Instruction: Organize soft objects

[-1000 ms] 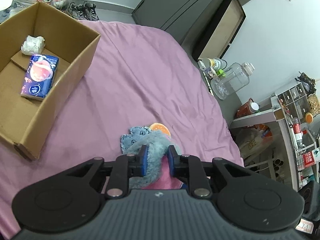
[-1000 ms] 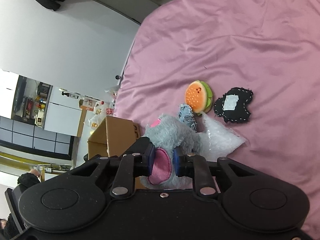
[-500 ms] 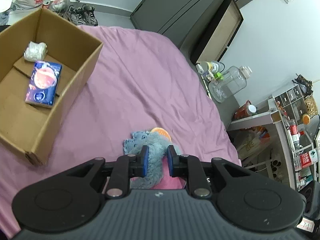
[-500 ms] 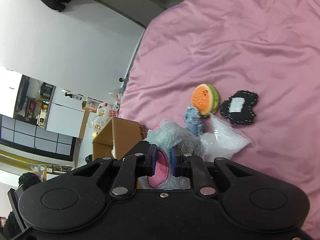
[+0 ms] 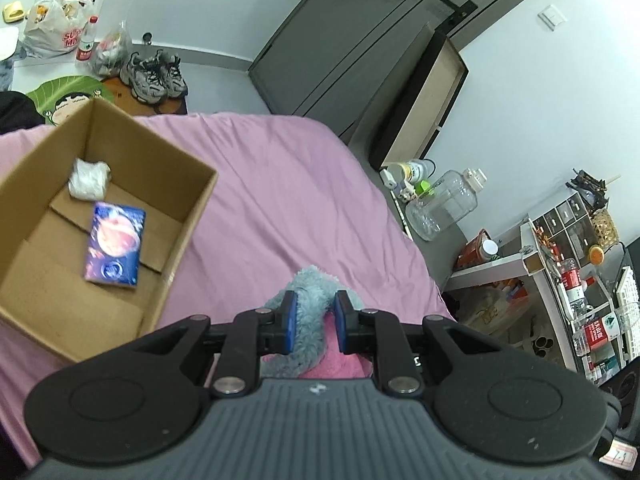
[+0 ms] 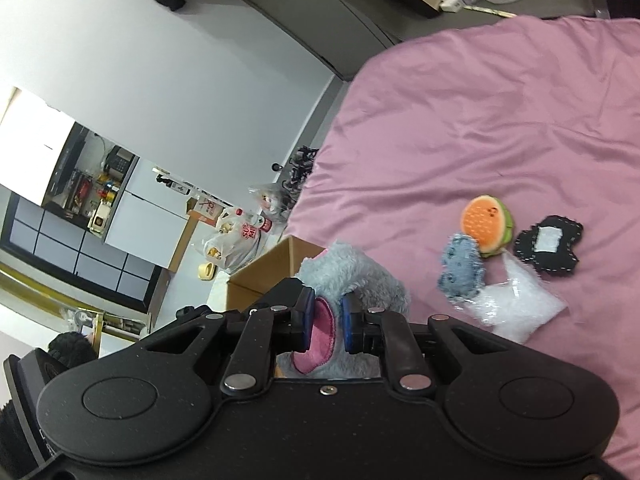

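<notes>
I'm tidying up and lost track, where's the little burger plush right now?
In the right wrist view the burger plush lies on the pink bedsheet, right of centre, between the blue patterned fabric piece and the black felt patch.

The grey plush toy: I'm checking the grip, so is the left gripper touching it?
Touching. The left wrist view shows the left gripper with its jaws pressed against the grey plush toy from both sides.

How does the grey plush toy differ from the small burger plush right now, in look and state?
The grey plush toy is shaggy grey-blue with pink patches; the burger plush is smooth, orange with a green edge. The grey plush toy looks much bulkier than the burger plush. The grey plush toy is clamped by both the left gripper and right gripper; the burger plush lies free on the purple sheet. Both are soft toys outside the cardboard box.
</notes>
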Available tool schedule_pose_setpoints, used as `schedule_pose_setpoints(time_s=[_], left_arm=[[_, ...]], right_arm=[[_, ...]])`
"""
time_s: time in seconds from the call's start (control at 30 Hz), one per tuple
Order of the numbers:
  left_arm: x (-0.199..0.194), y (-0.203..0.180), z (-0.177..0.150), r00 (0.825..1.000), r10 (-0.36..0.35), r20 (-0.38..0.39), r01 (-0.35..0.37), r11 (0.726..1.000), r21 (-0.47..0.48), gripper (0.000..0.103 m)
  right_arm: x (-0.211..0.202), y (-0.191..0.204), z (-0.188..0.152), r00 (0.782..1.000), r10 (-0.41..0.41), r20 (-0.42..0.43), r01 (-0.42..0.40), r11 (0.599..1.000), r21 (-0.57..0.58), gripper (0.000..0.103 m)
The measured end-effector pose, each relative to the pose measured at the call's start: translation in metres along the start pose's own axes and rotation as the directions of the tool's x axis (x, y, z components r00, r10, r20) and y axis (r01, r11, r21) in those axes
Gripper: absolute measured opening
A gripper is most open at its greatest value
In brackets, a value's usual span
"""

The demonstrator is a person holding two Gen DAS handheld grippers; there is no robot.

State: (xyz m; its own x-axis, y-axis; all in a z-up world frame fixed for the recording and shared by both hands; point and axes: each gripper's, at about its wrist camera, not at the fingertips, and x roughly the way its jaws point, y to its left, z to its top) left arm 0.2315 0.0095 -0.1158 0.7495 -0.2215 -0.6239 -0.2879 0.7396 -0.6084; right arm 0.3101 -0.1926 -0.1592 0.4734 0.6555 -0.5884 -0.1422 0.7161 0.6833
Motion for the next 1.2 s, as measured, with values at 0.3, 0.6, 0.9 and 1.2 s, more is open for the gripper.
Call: schedule_pose_setpoints(time_s=[0.3, 0.6, 0.9, 1.2], left_arm=[[-0.02, 0.019, 0.019, 1.0, -0.017, 0.004, 0.017, 1.0, -0.003, 0.018], [-0.033, 0.045, 0.044, 1.0, -0.011, 0.015, 0.011, 1.0, -0.014, 0.018], [-0.033, 0.07, 0.066, 0.999, -0.023, 0.025, 0.024, 0.999, -0.038, 0.018], [-0.024, 0.104, 0.086, 1.0, -0.001, 0.013, 0.002, 0.998, -0.069, 0.018]], right_arm=[[0.008, 0.036, -0.013, 1.0, -0.012, 0.027, 0.015, 0.996, -0.093, 0.015], [0.03, 0.063, -0.02, 1.0, 0.012, 0.026, -0.008, 0.991, -0.132, 0.015], [0.051, 0.084, -0.027, 0.997, 0.032, 0.07, -0.018, 0.981, -0.193, 0.015], [0.084, 0.096, -0.033, 0.998, 0.048, 0.05, -0.036, 0.977, -0.21, 0.015]])
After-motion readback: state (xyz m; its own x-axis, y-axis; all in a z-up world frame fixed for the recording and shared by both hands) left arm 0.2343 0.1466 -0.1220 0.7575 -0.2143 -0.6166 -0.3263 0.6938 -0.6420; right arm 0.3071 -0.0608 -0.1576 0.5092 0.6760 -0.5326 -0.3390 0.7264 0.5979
